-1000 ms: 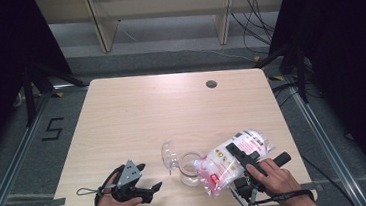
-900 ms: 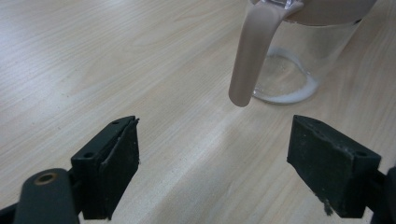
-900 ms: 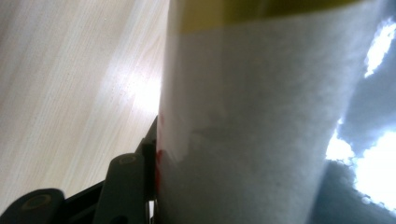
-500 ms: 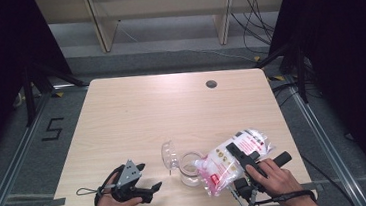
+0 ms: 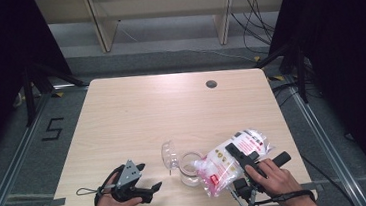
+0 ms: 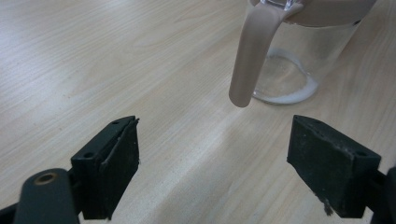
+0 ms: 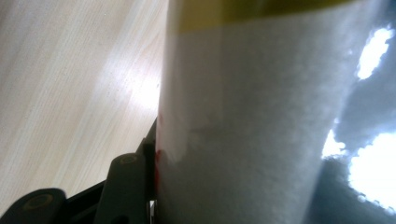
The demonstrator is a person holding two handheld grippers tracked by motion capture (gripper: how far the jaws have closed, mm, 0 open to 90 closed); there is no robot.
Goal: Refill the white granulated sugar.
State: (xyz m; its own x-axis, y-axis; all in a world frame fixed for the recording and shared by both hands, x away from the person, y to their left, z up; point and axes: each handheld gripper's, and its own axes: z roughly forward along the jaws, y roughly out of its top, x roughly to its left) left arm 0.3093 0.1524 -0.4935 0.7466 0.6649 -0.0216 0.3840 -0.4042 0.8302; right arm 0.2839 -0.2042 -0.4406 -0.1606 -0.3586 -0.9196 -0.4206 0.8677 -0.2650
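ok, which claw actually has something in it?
The right claw: its jaws clamp the white bag, tilted over the glass jar. The left claw is open, nothing between its jaws.

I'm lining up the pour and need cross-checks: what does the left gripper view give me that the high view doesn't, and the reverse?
Left gripper view: white powder ringing the bottom of the glass jar and its tan handle between the open jaws. High view: the bag gripped by the right gripper, tilted over the jar, and the lid lying beside it. Both: jar and table.
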